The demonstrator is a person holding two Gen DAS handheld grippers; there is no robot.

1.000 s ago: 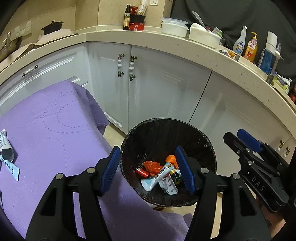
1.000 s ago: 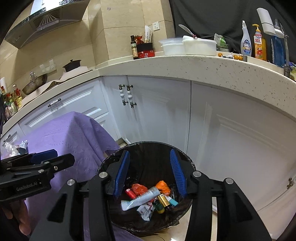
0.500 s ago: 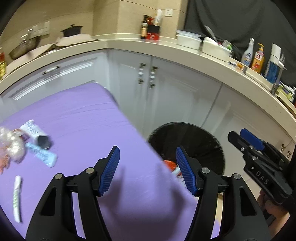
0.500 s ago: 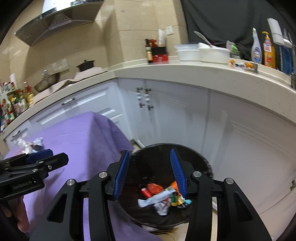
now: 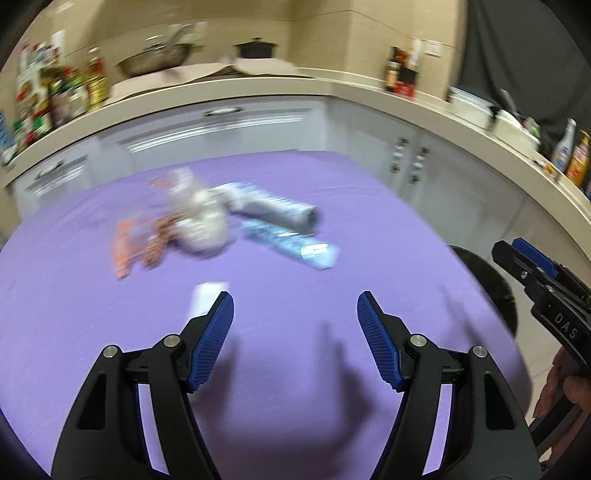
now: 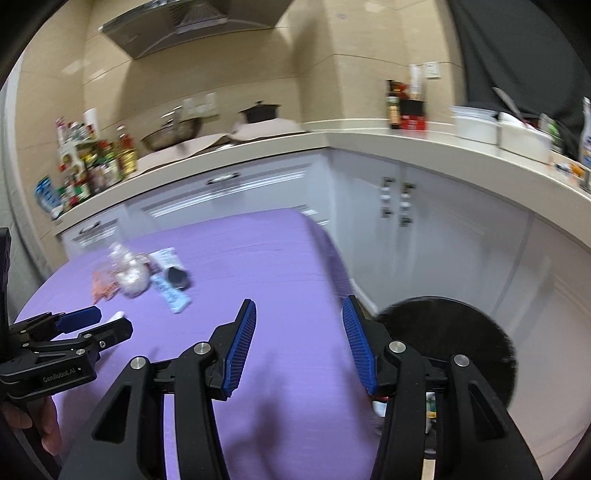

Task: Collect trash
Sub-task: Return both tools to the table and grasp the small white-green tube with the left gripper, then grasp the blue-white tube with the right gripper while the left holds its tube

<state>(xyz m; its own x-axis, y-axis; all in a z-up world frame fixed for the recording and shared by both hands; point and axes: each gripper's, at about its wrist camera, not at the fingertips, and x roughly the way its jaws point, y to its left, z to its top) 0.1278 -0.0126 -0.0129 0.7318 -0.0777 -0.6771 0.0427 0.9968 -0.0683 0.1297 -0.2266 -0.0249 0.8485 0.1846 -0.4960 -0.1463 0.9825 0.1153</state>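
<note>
Purple cloth [image 5: 369, 229], litter heap [image 5: 199, 221] mid-table, black bin [image 6: 454, 332] beside — both jaws parted, empty, left just widened.

Kitchen's pretty lived-in: beige L-shaped countertop [image 6: 258, 147] over white cabinet doors [image 6: 461, 240], with a range hood [image 6: 192, 26] up top. A metal wok [image 6: 171, 134] and a black lidded pot [image 6: 258, 110] sit by the stove area, a crowd of sauce bottles [image 6: 92, 162] off to the left. Dark bottle [image 6: 393, 105] in the corner, white tubs [image 6: 498, 133] further right. Purple cloth [image 5: 295, 406] covers the table
</note>
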